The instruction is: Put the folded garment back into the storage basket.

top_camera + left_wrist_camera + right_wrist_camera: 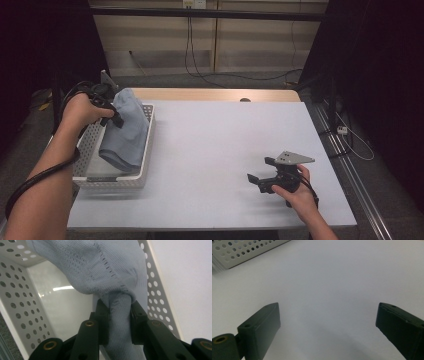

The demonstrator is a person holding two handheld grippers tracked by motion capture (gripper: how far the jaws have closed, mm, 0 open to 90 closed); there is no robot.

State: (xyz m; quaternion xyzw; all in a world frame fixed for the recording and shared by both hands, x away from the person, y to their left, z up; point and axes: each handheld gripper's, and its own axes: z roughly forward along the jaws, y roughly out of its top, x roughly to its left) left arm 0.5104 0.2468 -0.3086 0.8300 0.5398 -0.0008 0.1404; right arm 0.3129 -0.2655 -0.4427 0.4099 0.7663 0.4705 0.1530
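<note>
Left gripper [116, 119] was clamped on a bunched fold of the light blue cloth [126, 130] — in the left gripper view the black jaws pinched a twisted neck of the cloth [120, 322] from both sides. The cloth hung from that grip over the white perforated basket [145, 172] at the table's left edge, its lower end down inside the basket, draped against the right wall. Right gripper [262, 174] sat low over the bare white table [220, 145], well apart from the basket — jaws spread wide, nothing between them, same in the right gripper view [327, 322].
</note>
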